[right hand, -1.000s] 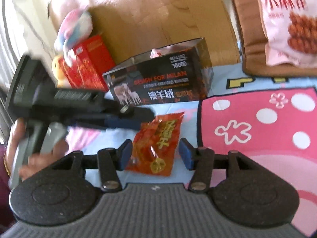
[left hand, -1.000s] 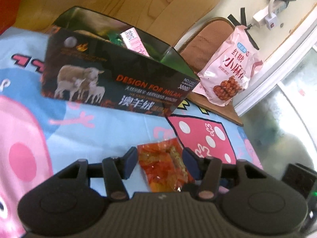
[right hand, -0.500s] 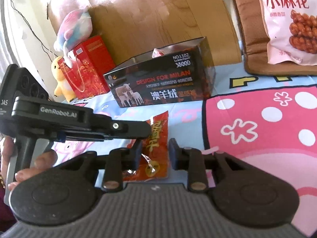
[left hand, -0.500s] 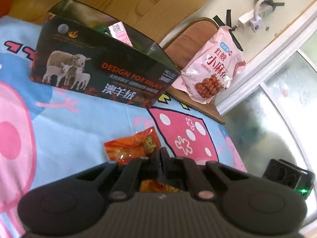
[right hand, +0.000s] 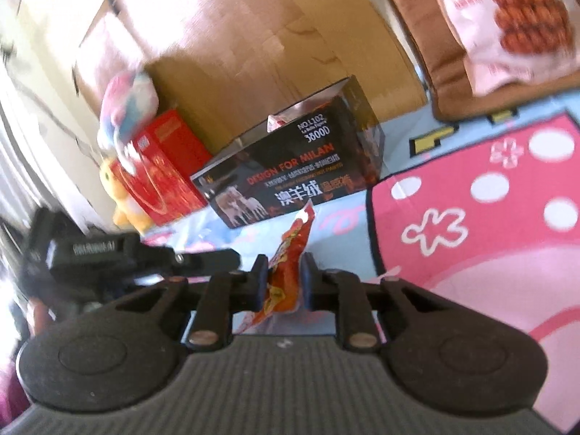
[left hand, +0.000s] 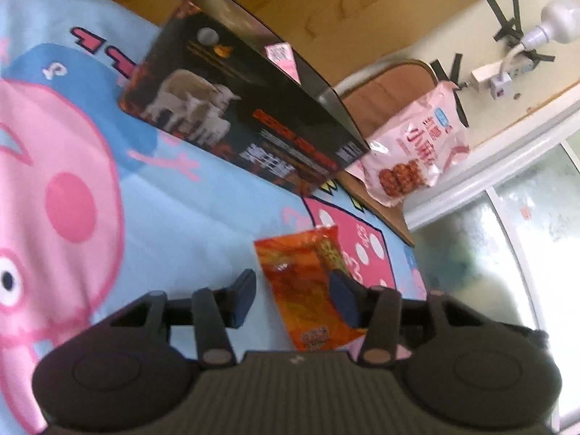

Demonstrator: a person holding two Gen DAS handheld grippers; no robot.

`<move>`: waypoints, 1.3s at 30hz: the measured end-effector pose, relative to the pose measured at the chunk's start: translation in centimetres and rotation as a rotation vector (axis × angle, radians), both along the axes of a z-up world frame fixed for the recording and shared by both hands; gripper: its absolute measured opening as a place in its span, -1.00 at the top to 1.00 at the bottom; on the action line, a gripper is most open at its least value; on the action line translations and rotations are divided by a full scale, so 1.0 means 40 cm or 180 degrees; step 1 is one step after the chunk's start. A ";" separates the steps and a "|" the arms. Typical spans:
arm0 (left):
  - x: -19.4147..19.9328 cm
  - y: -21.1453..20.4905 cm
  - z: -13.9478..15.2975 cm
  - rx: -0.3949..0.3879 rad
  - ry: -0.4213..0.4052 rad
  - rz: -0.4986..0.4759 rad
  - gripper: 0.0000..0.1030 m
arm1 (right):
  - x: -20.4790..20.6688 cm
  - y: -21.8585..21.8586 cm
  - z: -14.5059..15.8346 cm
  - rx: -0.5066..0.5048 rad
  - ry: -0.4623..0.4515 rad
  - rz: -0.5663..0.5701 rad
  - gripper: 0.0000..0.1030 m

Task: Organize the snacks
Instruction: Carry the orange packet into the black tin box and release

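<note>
An orange-red snack packet is pinched edge-on between the fingers of my right gripper, lifted off the mat. In the left wrist view the same packet lies between the spread fingers of my open left gripper, which does not grip it. The left gripper's body shows at the left of the right wrist view. The black open-topped box with sheep pictures stands beyond on the cartoon mat and holds a pink packet.
A large pink snack bag rests on a brown cushion at the back right. A red box and plush toys stand left of the black box. Cardboard stands behind. A window is at right.
My left gripper has opened and let go of the orange packet. My right gripper has closed fully on the packet and raised it edge-on, moving toward the black box.
</note>
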State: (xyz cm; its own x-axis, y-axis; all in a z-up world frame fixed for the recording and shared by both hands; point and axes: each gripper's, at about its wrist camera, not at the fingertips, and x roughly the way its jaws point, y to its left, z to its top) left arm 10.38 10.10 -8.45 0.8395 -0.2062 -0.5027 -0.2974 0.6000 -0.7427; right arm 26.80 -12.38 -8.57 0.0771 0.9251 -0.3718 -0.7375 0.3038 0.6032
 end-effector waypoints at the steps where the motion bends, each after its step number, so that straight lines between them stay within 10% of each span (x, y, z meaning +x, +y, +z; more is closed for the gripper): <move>1: 0.001 -0.002 -0.002 -0.0042 -0.0015 -0.0026 0.06 | 0.004 -0.003 -0.003 0.0031 0.0089 -0.0010 0.60; 12: -0.009 0.008 0.056 -0.0173 -0.0324 -0.0021 0.26 | 0.054 -0.027 -0.011 0.0670 0.1165 -0.0013 0.70; 22: 0.084 0.182 0.224 0.0458 -0.0548 0.0375 0.22 | 0.106 0.215 0.205 0.0790 0.0399 0.0038 0.72; 30: 0.164 0.256 0.178 0.0874 -0.0127 0.0691 0.26 | 0.098 0.427 0.150 -0.0122 -0.0519 -0.0134 0.67; 39: 0.098 0.170 0.204 0.1437 0.0019 0.0701 0.25 | -0.004 0.311 0.182 -0.0068 -0.1126 -0.0488 0.50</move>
